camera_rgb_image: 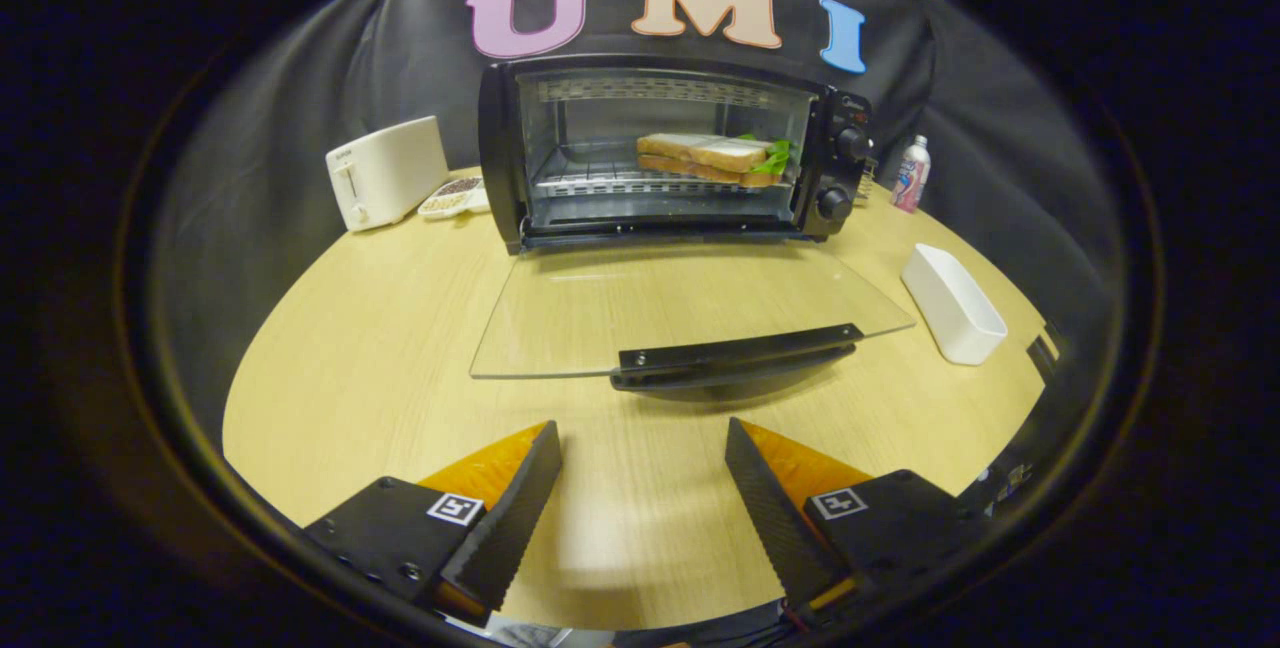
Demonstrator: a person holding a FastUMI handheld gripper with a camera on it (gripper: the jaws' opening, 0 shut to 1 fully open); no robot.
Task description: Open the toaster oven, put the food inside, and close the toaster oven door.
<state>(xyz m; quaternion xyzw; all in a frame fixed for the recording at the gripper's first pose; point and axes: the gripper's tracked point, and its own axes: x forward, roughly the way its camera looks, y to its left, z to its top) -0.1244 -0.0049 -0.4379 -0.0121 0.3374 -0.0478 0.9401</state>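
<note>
Now the gripper (643,448) hangs released, empty; the door handle (735,356) lies crosswise just ahead at one o'clock; the sandwich (712,158) already sits inside the toaster oven (670,150).

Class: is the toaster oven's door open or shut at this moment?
Open. The glass door lies folded down flat, its handle just ahead of the open gripper; the sandwich sits on the rack inside.

The sandwich (715,159) lies on the rack inside the toaster oven (670,153), whose door (690,313) lies flat on the table (380,348). A toaster (385,173) stands left of the oven, a dish (952,303) right. The gripper (643,453), fingers spread and empty, sits before the door.
</note>
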